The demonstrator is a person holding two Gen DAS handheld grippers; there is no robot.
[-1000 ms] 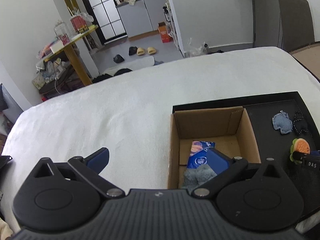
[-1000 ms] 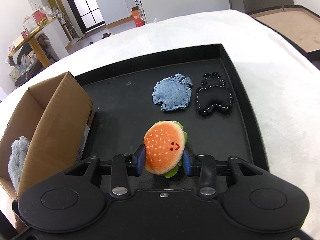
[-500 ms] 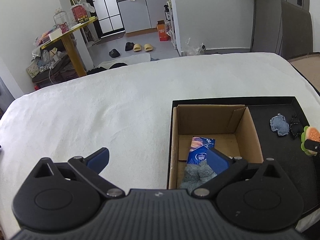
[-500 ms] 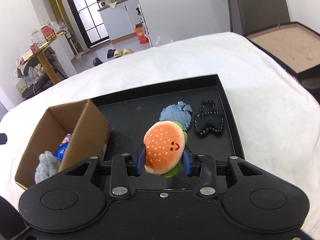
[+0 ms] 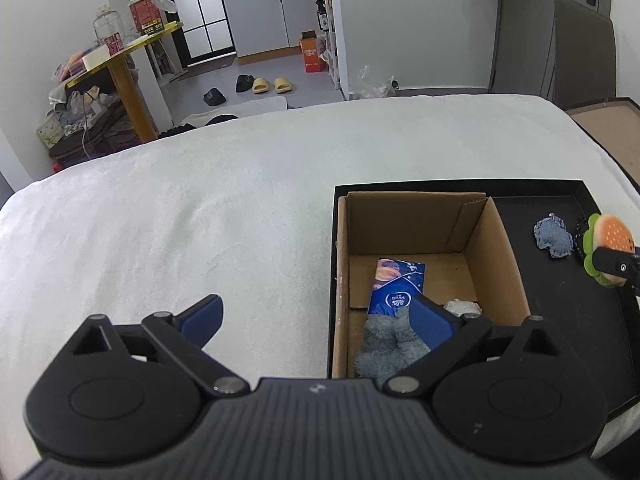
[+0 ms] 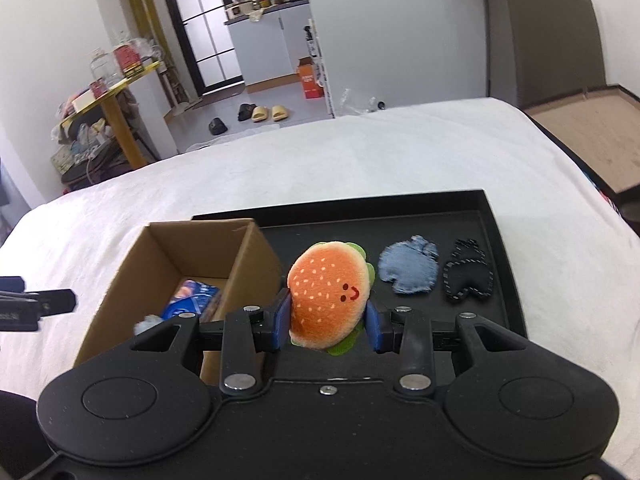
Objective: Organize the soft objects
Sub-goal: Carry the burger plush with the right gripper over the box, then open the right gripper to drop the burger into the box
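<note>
My right gripper [image 6: 327, 320] is shut on an orange plush burger [image 6: 329, 292] and holds it in the air over the black tray [image 6: 472, 204], just right of the open cardboard box [image 6: 256, 248]. The burger also shows at the right edge of the left wrist view [image 5: 610, 246]. The box [image 5: 340, 264] holds a blue tissue pack [image 5: 396, 288] and a grey fluffy toy [image 5: 388, 344]. A blue denim patch [image 6: 408, 268] and a black patch [image 6: 468, 276] lie on the tray. My left gripper [image 5: 320, 316] is open and empty above the box's left wall.
The tray and box sit on a bed covered in a white blanket [image 5: 200, 200]. A brown board [image 6: 592, 136] lies to the right of the bed. Beyond the bed's far edge are a cluttered yellow table [image 5: 120, 56] and slippers [image 5: 272, 85] on the floor.
My right gripper has risen and pulled back with the burger, which now hangs high above the tray near the box. My left gripper has risen a little and stays open.
</note>
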